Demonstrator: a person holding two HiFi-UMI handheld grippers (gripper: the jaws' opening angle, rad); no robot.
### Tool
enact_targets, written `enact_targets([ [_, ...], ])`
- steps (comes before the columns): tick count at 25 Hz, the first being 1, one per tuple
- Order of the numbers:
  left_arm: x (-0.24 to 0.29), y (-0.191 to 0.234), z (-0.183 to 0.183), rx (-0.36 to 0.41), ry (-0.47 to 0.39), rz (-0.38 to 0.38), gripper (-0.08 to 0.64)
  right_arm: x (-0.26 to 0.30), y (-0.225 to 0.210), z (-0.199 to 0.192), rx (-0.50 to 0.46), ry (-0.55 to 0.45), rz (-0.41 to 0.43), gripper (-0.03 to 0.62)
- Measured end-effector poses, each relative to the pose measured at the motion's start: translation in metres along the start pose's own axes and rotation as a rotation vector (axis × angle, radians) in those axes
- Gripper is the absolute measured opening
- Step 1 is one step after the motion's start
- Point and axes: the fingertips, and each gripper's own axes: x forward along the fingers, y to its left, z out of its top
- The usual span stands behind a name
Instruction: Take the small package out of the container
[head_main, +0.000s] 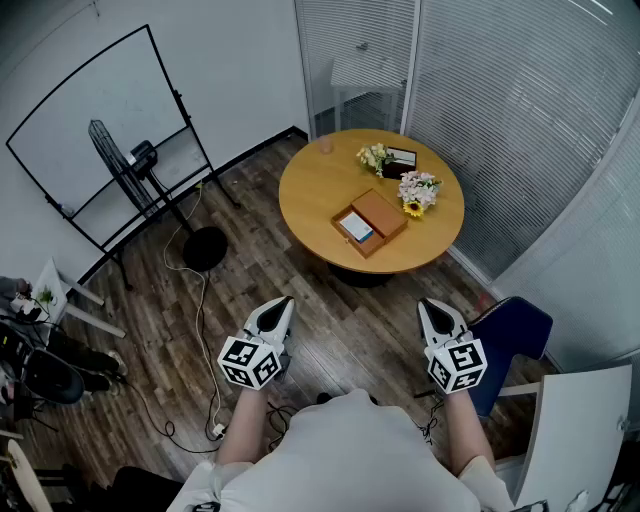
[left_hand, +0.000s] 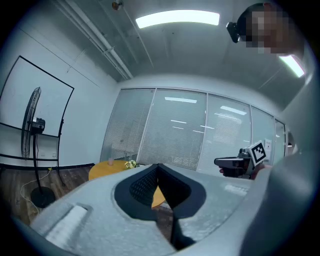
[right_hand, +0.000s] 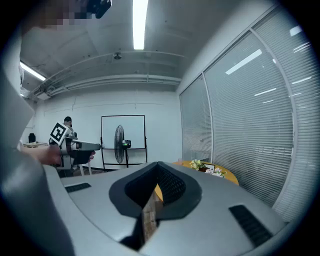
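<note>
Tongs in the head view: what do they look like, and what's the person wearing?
The left tongs and right tongs are white with black insides, tapering to points. Each carries a white cube with black square markers. The person wears a pale short-sleeved shirt.

We see a honey-orange round table (head_main: 320, 185) at twelve o'clock, on a dark brown plank floor (head_main: 250, 290). The container (head_main: 378, 214) on it is tan brown, and the small package (head_main: 356, 228) inside is white with a touch of blue. The flowers (head_main: 418, 190) at the container's two o'clock are white, pink and yellow. The left gripper (head_main: 280, 303) and right gripper (head_main: 430, 305) are pale grey with black pads and black-and-white checked markers. The chair (head_main: 515, 335) at four o'clock is navy blue.
</note>
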Motion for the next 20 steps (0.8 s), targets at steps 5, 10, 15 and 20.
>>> enact_targets([
  [5, -0.003, -0.002, 0.000, 0.000, -0.003, -0.003, 0.018, -0.004, 0.002, 0.000, -0.004, 0.001, -0.005, 0.003],
  [10, -0.003, 0.001, 0.000, -0.001, -0.007, -0.002, 0.018, -0.003, 0.002, 0.002, -0.003, -0.006, -0.013, 0.003],
  [15, -0.003, 0.006, 0.000, 0.001, -0.002, -0.005, 0.018, 0.000, 0.002, 0.003, 0.022, -0.010, -0.031, 0.003],
  [20, 0.000, 0.011, -0.005, 0.007, 0.010, -0.006, 0.018, 0.004, 0.000, -0.001, 0.033, -0.009, -0.053, 0.003],
])
